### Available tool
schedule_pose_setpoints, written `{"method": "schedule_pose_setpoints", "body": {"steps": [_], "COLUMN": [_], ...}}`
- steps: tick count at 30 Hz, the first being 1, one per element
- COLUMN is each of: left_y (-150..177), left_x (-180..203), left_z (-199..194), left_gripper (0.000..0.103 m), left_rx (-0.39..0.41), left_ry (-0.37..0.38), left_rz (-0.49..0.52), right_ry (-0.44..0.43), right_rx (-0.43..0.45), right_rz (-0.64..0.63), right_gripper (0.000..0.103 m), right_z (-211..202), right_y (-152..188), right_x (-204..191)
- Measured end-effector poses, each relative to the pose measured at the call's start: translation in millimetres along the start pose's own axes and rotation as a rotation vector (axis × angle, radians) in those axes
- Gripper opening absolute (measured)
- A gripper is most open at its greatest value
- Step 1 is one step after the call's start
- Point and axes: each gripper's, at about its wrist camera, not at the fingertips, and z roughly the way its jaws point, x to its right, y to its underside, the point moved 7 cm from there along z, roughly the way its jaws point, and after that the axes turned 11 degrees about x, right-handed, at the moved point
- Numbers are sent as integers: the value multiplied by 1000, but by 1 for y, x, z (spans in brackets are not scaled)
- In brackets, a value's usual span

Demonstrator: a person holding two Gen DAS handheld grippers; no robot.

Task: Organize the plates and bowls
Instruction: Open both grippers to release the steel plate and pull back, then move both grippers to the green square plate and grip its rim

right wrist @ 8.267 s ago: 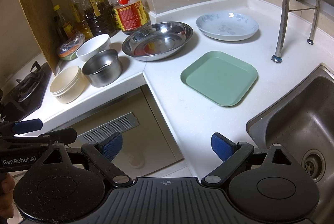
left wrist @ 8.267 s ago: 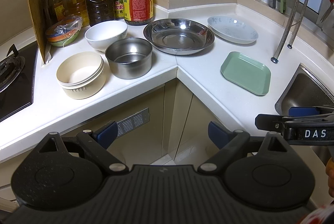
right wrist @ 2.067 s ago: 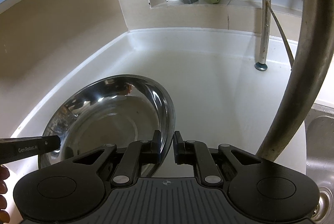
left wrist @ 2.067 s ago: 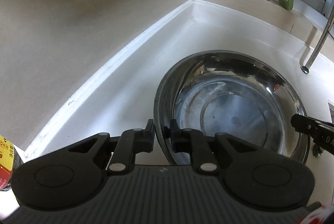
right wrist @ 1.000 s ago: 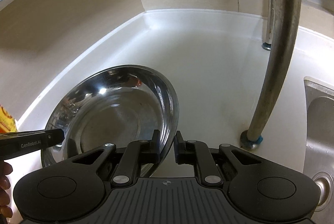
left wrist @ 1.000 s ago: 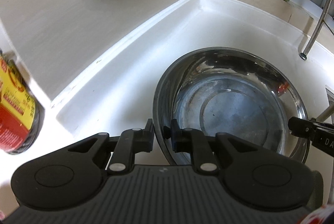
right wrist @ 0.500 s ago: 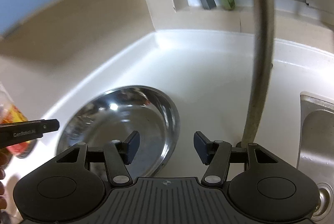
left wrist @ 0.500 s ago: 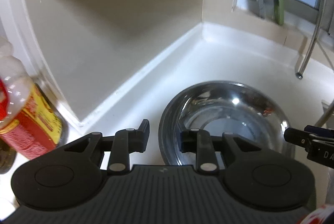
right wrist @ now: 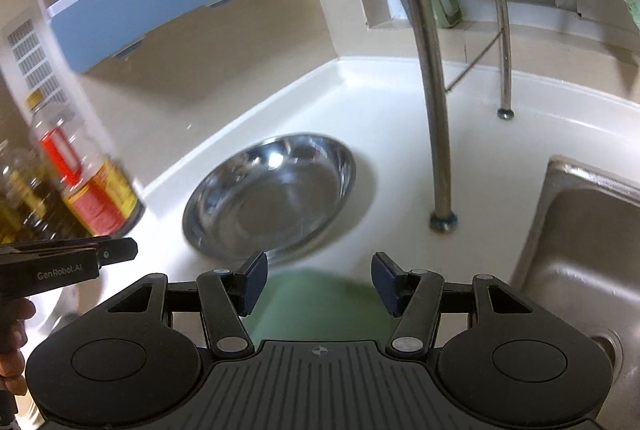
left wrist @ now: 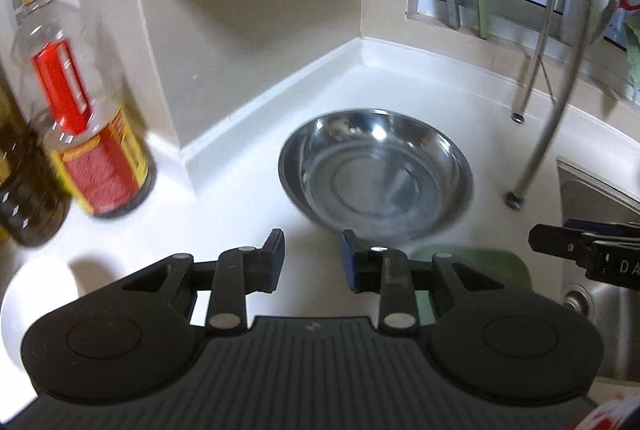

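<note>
The steel bowl [left wrist: 376, 175] rests on the white surface [left wrist: 404, 85], in the corner left of the sink [right wrist: 580, 242]. Left gripper [left wrist: 312, 260]: fingers opening, nothing between. Right gripper [right wrist: 318, 284]: fingers released, empty.

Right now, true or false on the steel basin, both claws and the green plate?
1. The steel basin rests on the counter, free of both claws. True.
2. The left claw is clamped on the basin rim. False: its jaws are opening, nothing between them.
3. The right claw stands open. True.
4. The green plate sits inside the basin. False: it lies on the counter, in front of it.
</note>
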Motion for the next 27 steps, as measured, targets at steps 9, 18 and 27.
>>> {"method": "schedule_pose_setpoints", "body": {"steps": [9,18,27], "left_y": [45,75,95], "left_x": [21,51,71], "left_z": [-56,-84,-101], "left_gripper": [29,29,29], "left_rx": [-49,-86,-122], "left_ry": [-11,-33,-60], "left_rz": [-46,-80,-104], "right_ry": [-45,-84,-119], "right_rx": [-54,-123,-172], "right_rz": [-10,-26,-49], "right_gripper": [58,58,58], "right_z": [-50,-78,-96], "right_y": [33,53,68], "right_x": [-2,10,18]}}
